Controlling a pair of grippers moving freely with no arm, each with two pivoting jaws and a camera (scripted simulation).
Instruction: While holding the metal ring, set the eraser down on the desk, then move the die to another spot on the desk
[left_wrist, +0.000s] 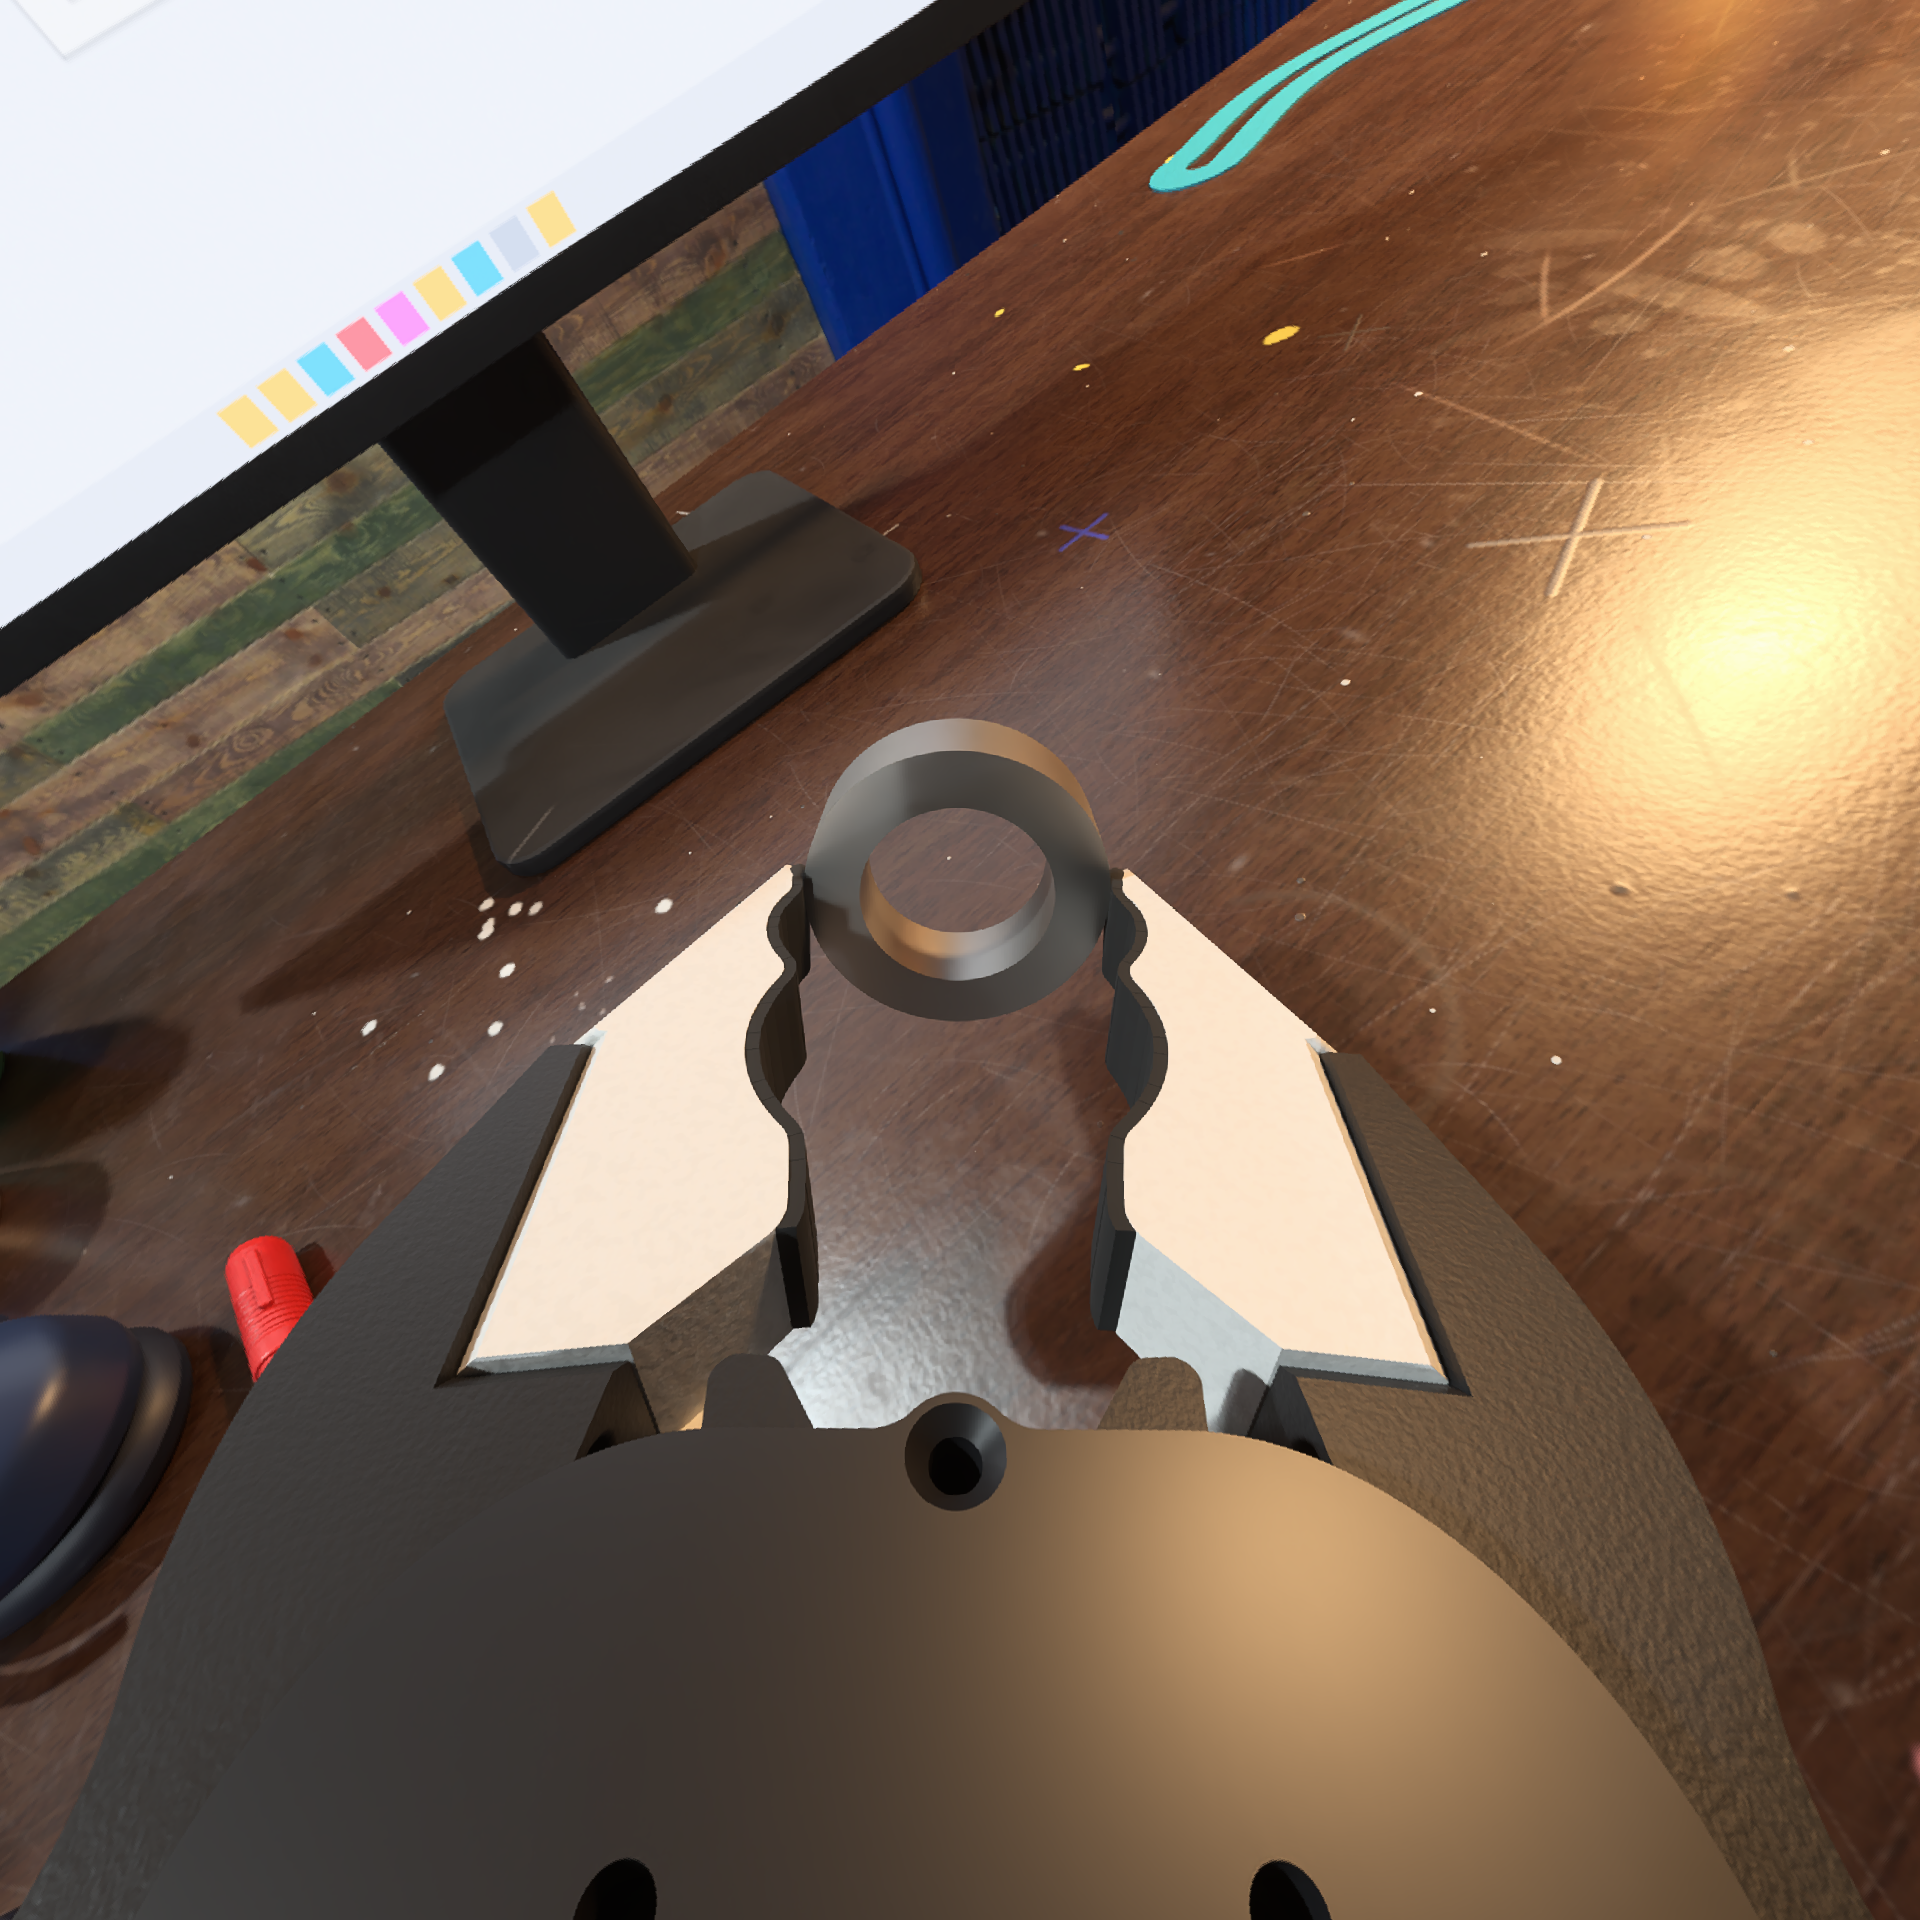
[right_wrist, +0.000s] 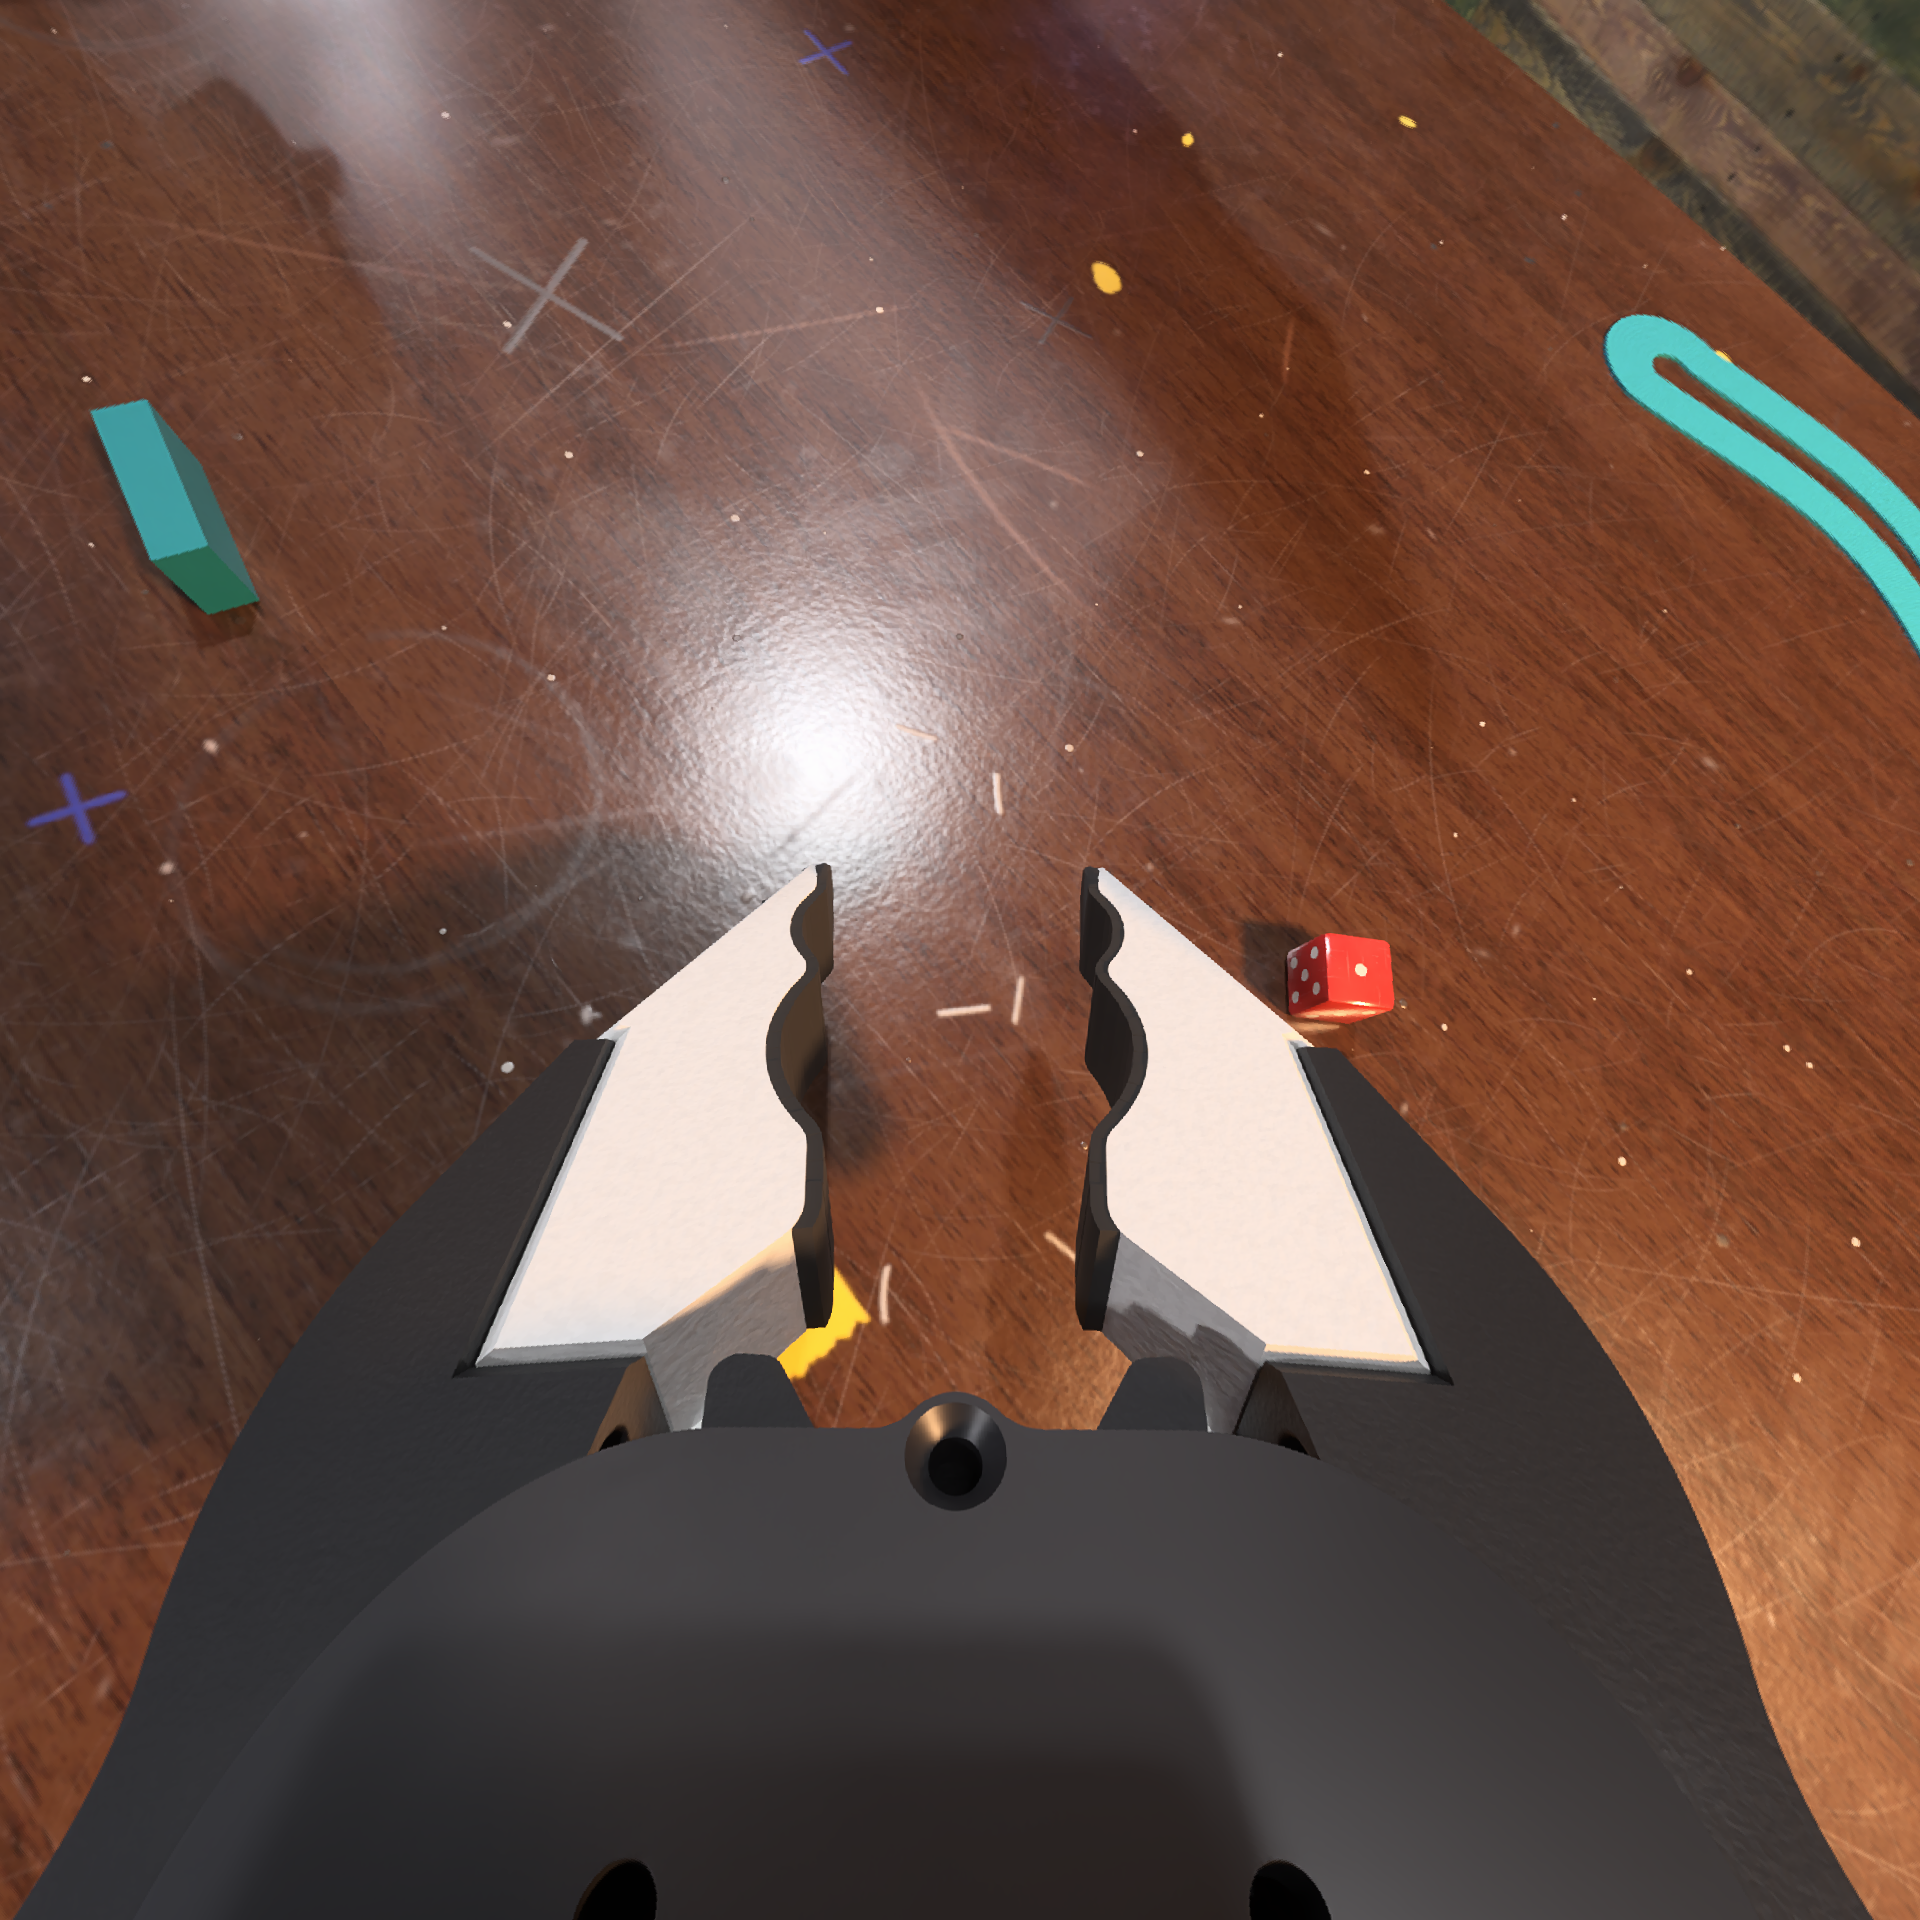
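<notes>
In the left wrist view my left gripper (left_wrist: 956, 883) is shut on a grey metal ring (left_wrist: 954, 871), held at the fingertips above the brown desk (left_wrist: 1455, 935). In the right wrist view my right gripper (right_wrist: 956, 883) is open and empty above the desk (right_wrist: 935, 468). A teal eraser (right_wrist: 171, 504) lies on the desk at the far left, well away from the gripper. A small red die (right_wrist: 1338, 977) with white pips sits on the desk just right of my right fingertip, outside the jaws.
A monitor (left_wrist: 312, 208) on a black stand (left_wrist: 665, 644) stands at the left of the left wrist view. A red marker cap (left_wrist: 265, 1294) and a dark rounded object (left_wrist: 73, 1455) lie at lower left. A teal loop (right_wrist: 1766, 447) lies near the desk's right edge; it also shows in the left wrist view (left_wrist: 1278, 94).
</notes>
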